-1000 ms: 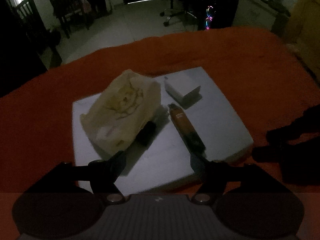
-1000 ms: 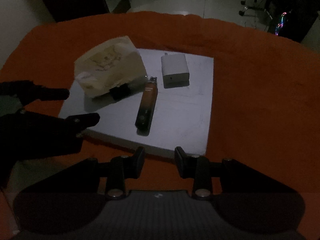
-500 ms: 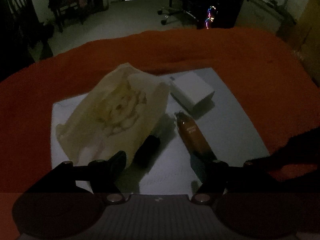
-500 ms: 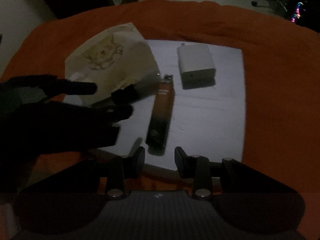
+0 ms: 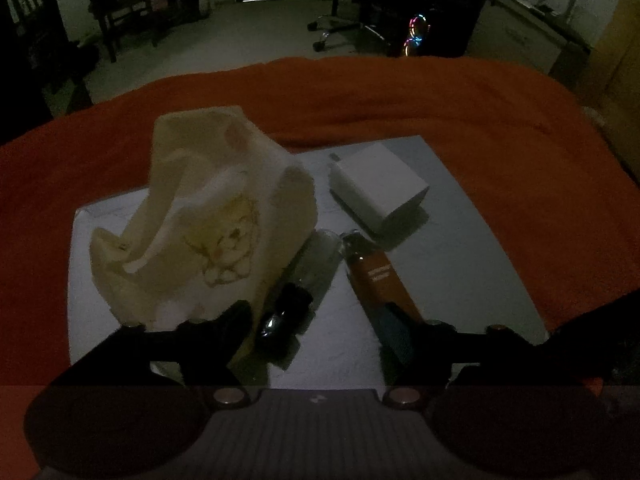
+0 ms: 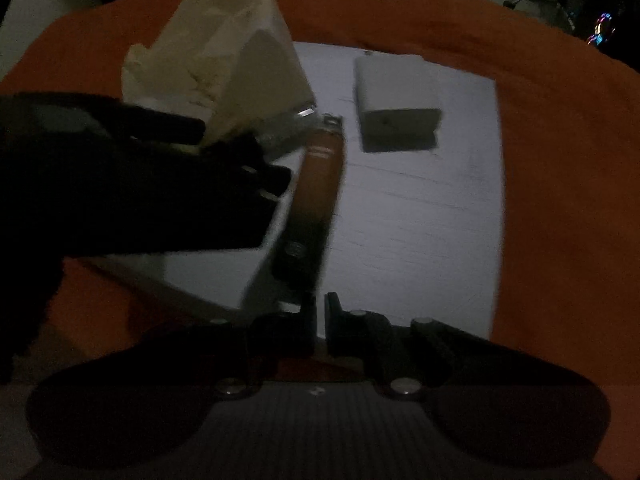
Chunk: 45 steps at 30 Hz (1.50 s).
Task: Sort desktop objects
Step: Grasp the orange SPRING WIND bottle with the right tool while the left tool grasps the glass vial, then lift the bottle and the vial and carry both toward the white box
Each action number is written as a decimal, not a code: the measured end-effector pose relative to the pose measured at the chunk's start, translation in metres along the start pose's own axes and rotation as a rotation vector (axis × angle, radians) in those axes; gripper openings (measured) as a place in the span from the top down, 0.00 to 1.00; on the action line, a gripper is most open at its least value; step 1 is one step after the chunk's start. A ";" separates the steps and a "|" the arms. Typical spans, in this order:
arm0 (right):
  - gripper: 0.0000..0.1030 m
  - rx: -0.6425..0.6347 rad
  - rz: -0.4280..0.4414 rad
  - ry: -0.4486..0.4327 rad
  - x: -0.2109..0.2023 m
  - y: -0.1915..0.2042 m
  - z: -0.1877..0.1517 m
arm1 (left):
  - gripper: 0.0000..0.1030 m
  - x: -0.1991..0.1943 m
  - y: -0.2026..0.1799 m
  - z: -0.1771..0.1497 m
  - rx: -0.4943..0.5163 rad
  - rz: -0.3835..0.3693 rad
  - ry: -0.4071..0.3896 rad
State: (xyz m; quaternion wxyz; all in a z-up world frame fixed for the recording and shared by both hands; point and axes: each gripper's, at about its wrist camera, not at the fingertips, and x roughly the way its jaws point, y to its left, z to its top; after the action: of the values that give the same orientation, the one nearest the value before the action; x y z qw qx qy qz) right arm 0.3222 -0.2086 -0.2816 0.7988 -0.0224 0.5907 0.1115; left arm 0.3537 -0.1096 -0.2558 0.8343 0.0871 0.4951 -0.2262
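Note:
On a white board (image 5: 448,280) lie a cream pouch (image 5: 208,232) with a bear drawing, a white charger block (image 5: 376,184), a brown tube (image 5: 378,276) and a small clear bottle with a black cap (image 5: 286,314). My left gripper (image 5: 318,320) hangs low over the board's near side, its jaws closing. The black-capped bottle and the pouch's edge lie between them, and no pad visibly presses. In the right wrist view the left gripper's fingers (image 6: 172,122) reach in beside the pouch (image 6: 224,52). My right gripper (image 6: 320,308) is shut, empty, just short of the brown tube's (image 6: 316,184) dark end.
An orange cloth (image 5: 460,112) covers the table all round the board. Beyond the table's far edge are chairs (image 5: 120,4), an office chair base (image 5: 340,28) and a glowing coloured ring (image 5: 416,34). The room is dim.
Both grippers have come down closer to the board. The right jaws have gone from apart to shut. The pouch now stands bunched up taller than before.

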 end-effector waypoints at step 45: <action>0.41 0.142 0.021 -0.040 -0.025 -0.022 0.001 | 0.55 -0.031 0.009 -0.027 -0.038 0.086 0.055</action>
State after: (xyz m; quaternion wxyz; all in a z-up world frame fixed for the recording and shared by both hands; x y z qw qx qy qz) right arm 0.3206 -0.2341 -0.2597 0.8087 0.0429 0.5814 0.0780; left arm 0.3240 -0.0830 -0.2430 0.8308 0.0985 0.5179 -0.1782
